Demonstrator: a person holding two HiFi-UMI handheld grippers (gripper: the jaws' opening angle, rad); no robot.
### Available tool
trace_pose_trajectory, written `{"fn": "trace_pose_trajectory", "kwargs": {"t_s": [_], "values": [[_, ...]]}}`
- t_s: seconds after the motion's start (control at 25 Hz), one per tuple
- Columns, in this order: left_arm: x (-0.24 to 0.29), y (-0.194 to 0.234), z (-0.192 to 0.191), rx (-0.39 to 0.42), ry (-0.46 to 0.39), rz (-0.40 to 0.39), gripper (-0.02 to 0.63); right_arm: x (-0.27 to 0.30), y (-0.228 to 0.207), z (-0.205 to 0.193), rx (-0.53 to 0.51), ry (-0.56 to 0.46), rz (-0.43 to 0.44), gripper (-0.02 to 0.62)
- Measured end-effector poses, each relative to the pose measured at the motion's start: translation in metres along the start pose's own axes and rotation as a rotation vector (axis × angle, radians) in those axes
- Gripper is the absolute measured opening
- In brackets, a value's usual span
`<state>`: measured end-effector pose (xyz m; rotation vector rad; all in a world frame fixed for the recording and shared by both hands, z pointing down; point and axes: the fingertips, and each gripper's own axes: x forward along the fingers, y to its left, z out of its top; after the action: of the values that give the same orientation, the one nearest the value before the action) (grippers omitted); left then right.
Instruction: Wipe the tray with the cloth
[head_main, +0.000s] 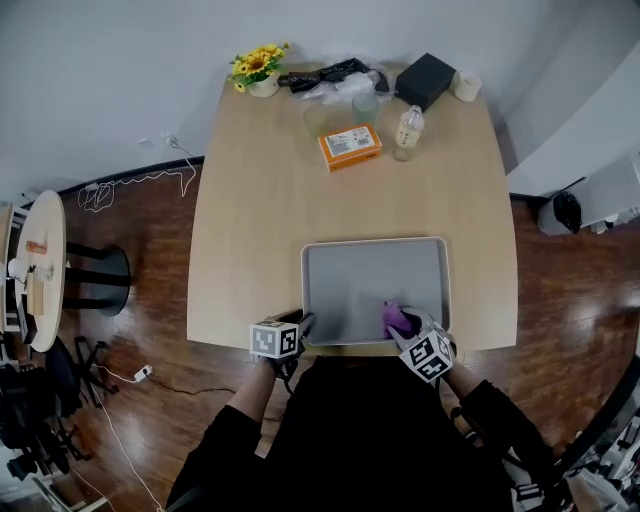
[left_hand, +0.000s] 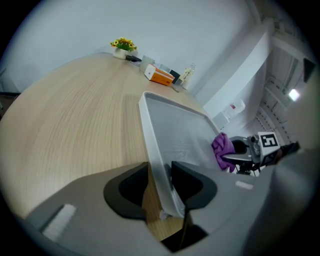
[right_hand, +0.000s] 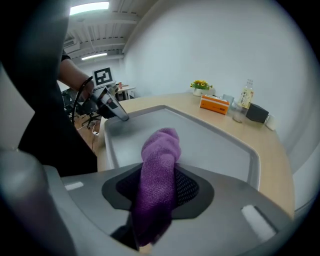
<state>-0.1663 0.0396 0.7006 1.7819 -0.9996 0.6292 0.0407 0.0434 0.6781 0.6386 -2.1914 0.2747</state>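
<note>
A grey rectangular tray lies on the wooden table near its front edge. My left gripper is shut on the tray's near-left rim, one jaw outside it and one inside. My right gripper is over the tray's near-right part and is shut on a purple cloth. In the right gripper view the cloth stands bunched between the jaws, above the tray floor. The left gripper view shows the cloth and the right gripper across the tray.
At the table's far end stand a pot of yellow flowers, an orange box, a bottle, a glass, a black box and a tape roll. A small round side table is at left.
</note>
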Motion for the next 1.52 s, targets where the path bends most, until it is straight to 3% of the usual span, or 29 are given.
{"fn": "trace_pose_trajectory", "kwargs": {"t_s": [0.24,0.48,0.68,0.96,1.12,1.36,1.52], "values": [[0.000,-0.003,-0.001,-0.002,0.000,0.003,0.129,0.003,0.003,-0.001,-0.049,0.005,0.047,0.141],[0.002,-0.004,0.004,0.001,-0.006,0.010,0.130,0.041,-0.060,0.046,-0.130,-0.037,0.019,0.143],[0.003,-0.003,0.002,0.006,-0.003,0.020,0.130,0.074,-0.121,0.083,-0.099,-0.047,-0.027,0.144],[0.002,-0.001,0.002,0.002,-0.004,0.013,0.130,0.079,-0.129,0.092,-0.115,-0.059,-0.041,0.143],[0.002,0.000,0.000,0.009,0.001,0.009,0.130,0.071,-0.106,0.086,-0.126,-0.044,-0.029,0.143],[0.001,0.000,-0.001,0.005,-0.001,-0.005,0.130,0.043,0.000,0.049,-0.191,-0.050,0.098,0.144],[0.002,-0.001,-0.002,-0.005,-0.005,-0.016,0.130,0.030,0.047,0.032,-0.228,-0.060,0.122,0.144]]}}
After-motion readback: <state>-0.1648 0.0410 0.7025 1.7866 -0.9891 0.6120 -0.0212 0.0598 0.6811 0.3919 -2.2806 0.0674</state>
